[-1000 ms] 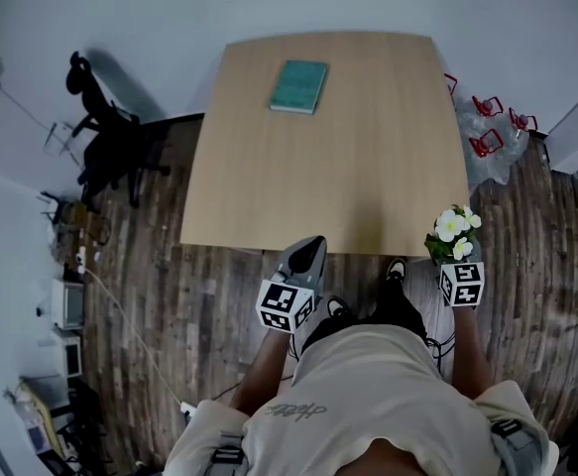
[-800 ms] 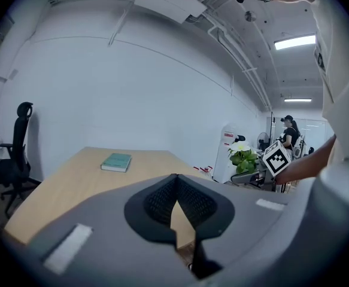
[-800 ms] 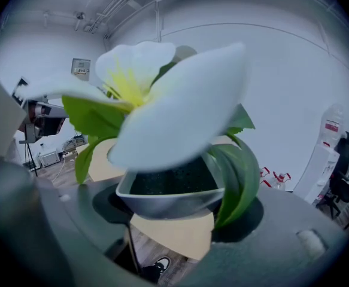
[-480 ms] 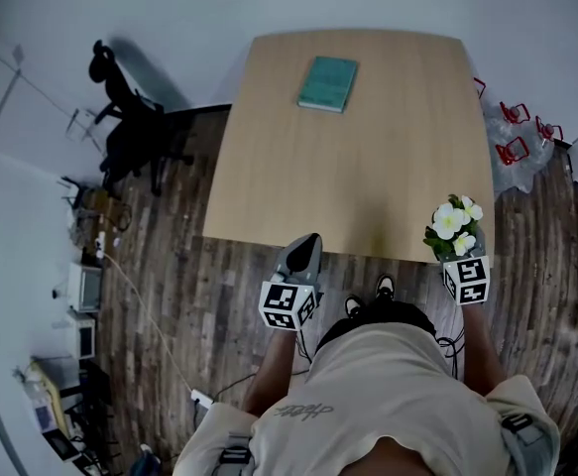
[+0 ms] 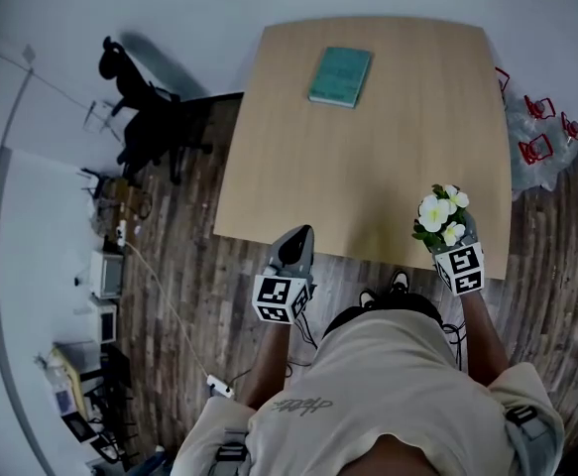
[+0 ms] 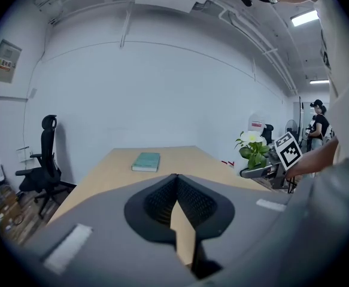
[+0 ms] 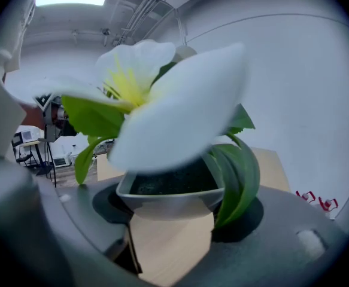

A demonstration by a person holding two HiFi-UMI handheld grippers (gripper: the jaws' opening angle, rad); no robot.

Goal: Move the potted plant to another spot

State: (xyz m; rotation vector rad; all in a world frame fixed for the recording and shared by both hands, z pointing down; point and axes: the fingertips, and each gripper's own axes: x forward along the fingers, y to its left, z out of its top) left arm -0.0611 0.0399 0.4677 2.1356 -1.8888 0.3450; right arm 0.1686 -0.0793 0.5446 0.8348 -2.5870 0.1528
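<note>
The potted plant [image 5: 437,216], white flowers over green leaves in a small grey pot, hangs over the near right corner of the wooden table [image 5: 368,157]. My right gripper [image 5: 445,236] is shut on the pot. In the right gripper view the pot [image 7: 171,196] sits between the two jaws and a white flower [image 7: 162,112] fills most of the picture. My left gripper [image 5: 296,249] is shut with nothing in it, at the table's near edge left of the middle. From the left gripper view the plant [image 6: 252,149] shows at the right.
A teal book [image 5: 340,75] lies near the table's far edge. A black office chair [image 5: 155,117] stands left of the table. Red objects and a clear bag [image 5: 541,132] lie on the floor to the right. A person [image 6: 319,119] stands in the far background.
Both grippers have moved forward toward the table. The plant, earlier at the table's near right corner edge, now hangs over the tabletop. The left gripper stays shut.
</note>
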